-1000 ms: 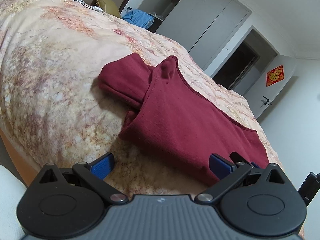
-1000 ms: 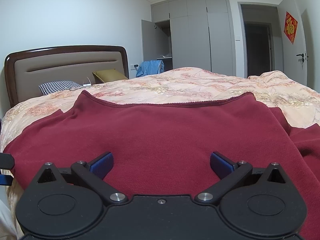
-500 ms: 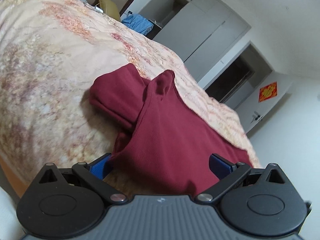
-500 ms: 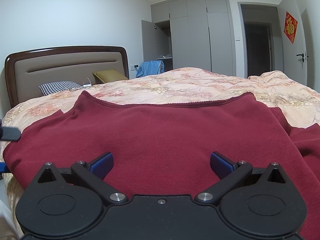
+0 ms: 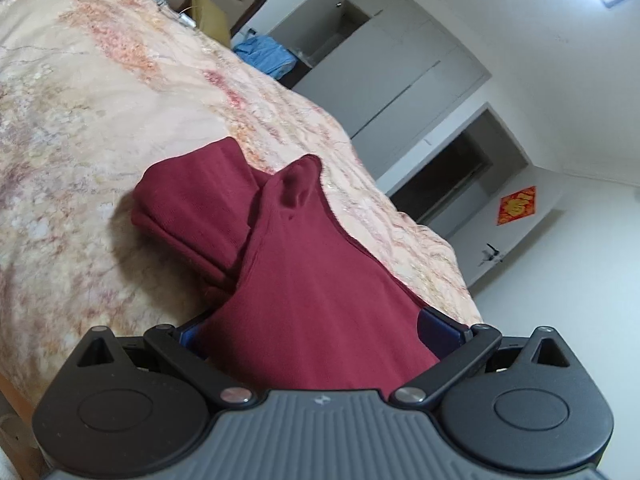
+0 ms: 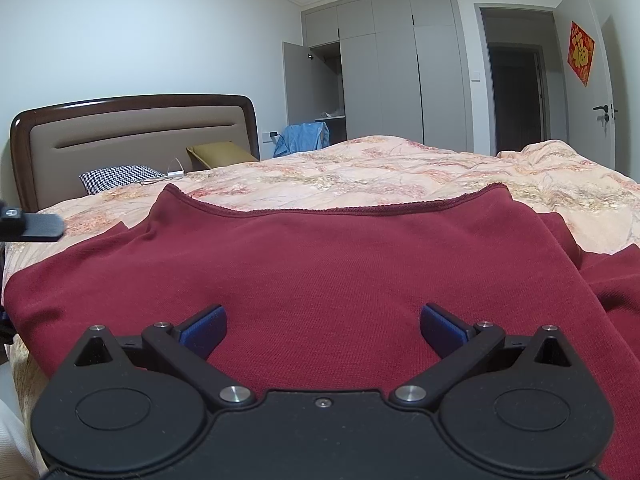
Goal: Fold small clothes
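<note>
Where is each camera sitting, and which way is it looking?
Left wrist view: sits on the left gripper, tilted, looking along the dark red garment across the bed toward the wardrobe; only its own open fingers show.
Right wrist view: sits on the right gripper, low and level over the garment, facing the headboard and wardrobe; its open fingers show, plus a black piece at the left edge, probably the other gripper.
Both share the garment, bed, wardrobe, and the red door decoration.
</note>
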